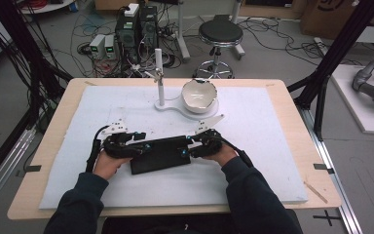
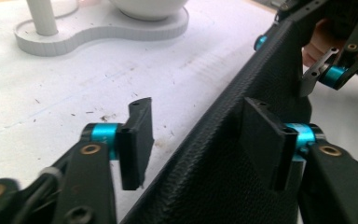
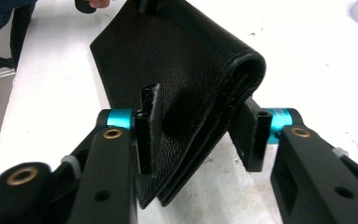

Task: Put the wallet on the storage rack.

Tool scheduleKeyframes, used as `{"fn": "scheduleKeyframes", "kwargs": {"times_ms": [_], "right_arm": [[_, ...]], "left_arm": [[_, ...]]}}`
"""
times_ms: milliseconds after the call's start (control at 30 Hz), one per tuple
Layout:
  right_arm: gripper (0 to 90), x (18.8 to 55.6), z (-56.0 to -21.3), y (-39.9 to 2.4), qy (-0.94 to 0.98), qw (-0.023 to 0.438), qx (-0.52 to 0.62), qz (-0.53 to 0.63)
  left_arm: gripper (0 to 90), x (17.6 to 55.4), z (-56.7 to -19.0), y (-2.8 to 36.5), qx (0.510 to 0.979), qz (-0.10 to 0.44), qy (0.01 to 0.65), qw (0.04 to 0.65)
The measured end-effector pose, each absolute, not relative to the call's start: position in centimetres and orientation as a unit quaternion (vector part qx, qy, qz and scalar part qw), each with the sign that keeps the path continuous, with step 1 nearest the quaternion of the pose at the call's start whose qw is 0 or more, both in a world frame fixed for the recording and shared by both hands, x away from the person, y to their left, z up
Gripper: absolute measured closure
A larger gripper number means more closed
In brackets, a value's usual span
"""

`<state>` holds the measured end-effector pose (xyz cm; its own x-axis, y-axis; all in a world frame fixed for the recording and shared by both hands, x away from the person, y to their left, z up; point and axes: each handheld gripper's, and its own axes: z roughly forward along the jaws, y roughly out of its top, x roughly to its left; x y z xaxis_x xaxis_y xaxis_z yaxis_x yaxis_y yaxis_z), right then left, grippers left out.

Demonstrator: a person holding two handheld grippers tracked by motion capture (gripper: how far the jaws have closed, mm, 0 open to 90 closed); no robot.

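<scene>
A black leather sheet (image 1: 158, 155), folded over, lies at the middle of the white mat between both hands. My left gripper (image 1: 140, 146) is at its left end and is open. In the left gripper view the leather's edge (image 2: 223, 154) runs between the jaws of the left gripper (image 2: 196, 106); the right pad (image 2: 261, 135) rests on it and the left pad (image 2: 137, 140) stands clear over the mat. My right gripper (image 1: 189, 146) is at the right end. There the folded leather (image 3: 186, 60) sits in the right gripper (image 3: 200, 100), with both pads against it.
A white bowl (image 1: 199, 95) sits on a white stand (image 1: 175, 105) with an upright post (image 1: 160, 78) at the back middle of the white mat (image 1: 272, 146). The wooden table edge (image 1: 321, 195) surrounds the mat. A stool and computers stand on the floor behind.
</scene>
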<state>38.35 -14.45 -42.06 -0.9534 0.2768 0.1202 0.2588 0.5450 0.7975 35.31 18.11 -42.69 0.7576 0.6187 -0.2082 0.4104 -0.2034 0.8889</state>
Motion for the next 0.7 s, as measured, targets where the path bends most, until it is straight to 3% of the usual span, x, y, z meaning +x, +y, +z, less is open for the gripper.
{"fn": "scheduleKeyframes", "kwargs": {"times_ms": [200, 533, 700], "right_arm": [[69.1, 38.4, -41.3, -15.4, 0.877, 0.050, 0.166, 0.449], [72.3, 38.8, -40.5, -18.4, 0.853, 0.108, 0.216, 0.463], [72.3, 38.7, -41.0, -18.4, 0.848, 0.102, 0.216, 0.474]], "left_arm": [[37.7, 35.3, -42.1, 19.4, 0.743, 0.116, 0.363, 0.550], [38.6, 35.1, -41.7, 22.1, 0.709, 0.172, 0.399, 0.555], [38.5, 35.1, -41.6, 23.4, 0.691, 0.188, 0.419, 0.558]]}}
